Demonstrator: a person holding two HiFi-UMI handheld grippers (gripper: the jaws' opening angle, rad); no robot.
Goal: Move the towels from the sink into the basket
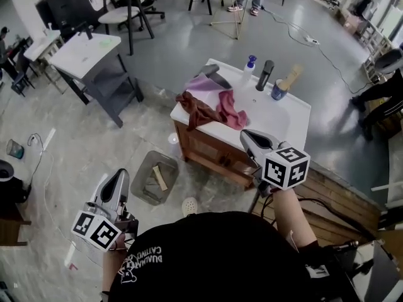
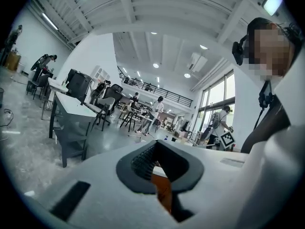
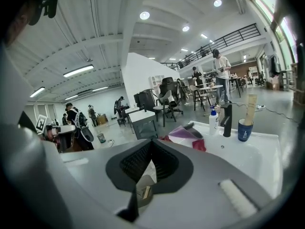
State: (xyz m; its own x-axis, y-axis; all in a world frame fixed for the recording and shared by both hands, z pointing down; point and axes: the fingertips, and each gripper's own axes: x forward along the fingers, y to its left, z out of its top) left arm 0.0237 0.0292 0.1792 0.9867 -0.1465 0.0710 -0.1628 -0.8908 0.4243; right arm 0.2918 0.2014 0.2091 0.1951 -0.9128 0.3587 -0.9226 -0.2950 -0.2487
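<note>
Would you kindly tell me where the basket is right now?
In the head view, the basket sits on the floor left of the sink cabinet, just beyond the left gripper.

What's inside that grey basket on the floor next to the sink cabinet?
The basket holds a tan strip lying on a greyish lump. Both are too small to identify, and whatever lies beneath them is covered.
</note>
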